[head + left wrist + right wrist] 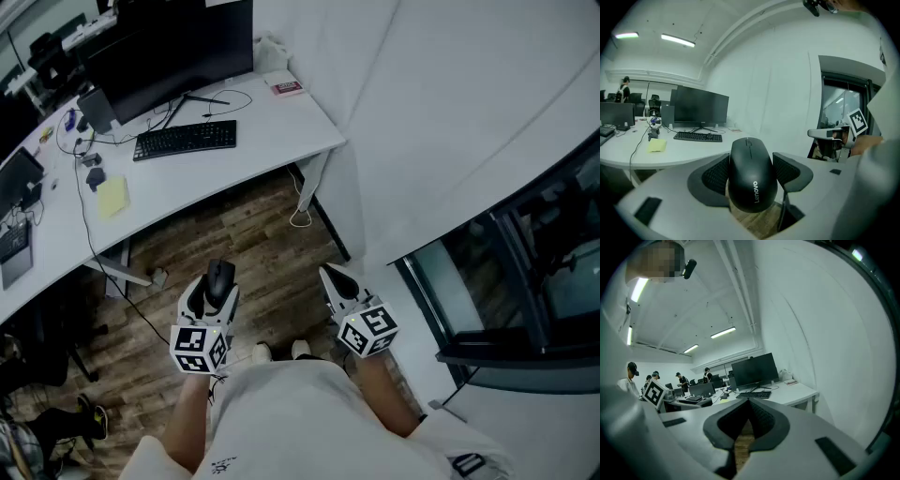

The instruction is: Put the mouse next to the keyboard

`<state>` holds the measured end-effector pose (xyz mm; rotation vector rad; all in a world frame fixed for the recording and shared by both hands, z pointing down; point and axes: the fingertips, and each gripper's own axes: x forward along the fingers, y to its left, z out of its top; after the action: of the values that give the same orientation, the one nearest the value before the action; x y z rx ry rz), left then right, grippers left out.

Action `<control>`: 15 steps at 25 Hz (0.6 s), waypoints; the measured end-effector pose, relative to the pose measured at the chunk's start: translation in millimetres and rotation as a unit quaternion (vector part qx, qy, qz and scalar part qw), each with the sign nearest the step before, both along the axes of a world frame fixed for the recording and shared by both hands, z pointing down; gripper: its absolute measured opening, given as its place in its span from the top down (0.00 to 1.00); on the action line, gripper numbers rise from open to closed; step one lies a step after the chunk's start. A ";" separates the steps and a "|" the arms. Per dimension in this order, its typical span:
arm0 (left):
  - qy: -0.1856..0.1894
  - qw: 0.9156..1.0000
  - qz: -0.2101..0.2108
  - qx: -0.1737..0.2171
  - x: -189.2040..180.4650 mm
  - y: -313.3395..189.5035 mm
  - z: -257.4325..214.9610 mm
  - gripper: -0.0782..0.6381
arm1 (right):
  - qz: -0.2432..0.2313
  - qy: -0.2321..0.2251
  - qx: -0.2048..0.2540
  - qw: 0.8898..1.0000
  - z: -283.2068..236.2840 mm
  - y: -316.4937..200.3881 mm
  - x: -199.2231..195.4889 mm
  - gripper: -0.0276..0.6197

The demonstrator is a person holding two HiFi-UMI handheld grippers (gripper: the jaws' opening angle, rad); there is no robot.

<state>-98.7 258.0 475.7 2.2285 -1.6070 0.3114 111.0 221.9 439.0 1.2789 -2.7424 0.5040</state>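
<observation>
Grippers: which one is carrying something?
The left gripper: its jaws clamp the black mouse. The right gripper has its jaws together, nothing between them.

A white table (272,141) stands on the wood floor (253,244). On it sit a black keyboard (185,139), a big dark screen (169,52) behind it, and a yellow pad (112,197) near the keyboard.

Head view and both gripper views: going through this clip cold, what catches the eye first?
The black mouse stands out, clamped between the jaws of the left gripper and held out over the wooden floor. Beyond it, the black keyboard lies on the white desk in front of a dark monitor. The right gripper is shut and empty.
</observation>
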 end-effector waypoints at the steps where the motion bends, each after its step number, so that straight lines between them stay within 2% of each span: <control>1: 0.003 1.000 0.001 -0.001 4.6 1.8 -2.0 0.48 | -0.001 0.001 0.002 1.000 -2.5 2.1 3.2 0.93; 9: 0.006 1.000 0.001 0.006 35.8 5.1 -13.2 0.48 | -0.002 0.001 0.004 1.000 -5.0 10.3 32.5 0.93; 15: 0.001 1.000 -0.001 0.008 44.6 1.9 -14.6 0.48 | 0.002 -0.001 0.007 1.000 -6.6 7.9 43.6 0.93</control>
<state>-54.1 260.0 461.1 2.2384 -1.6161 0.2958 154.6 229.7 432.4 1.2889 -2.7511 0.4876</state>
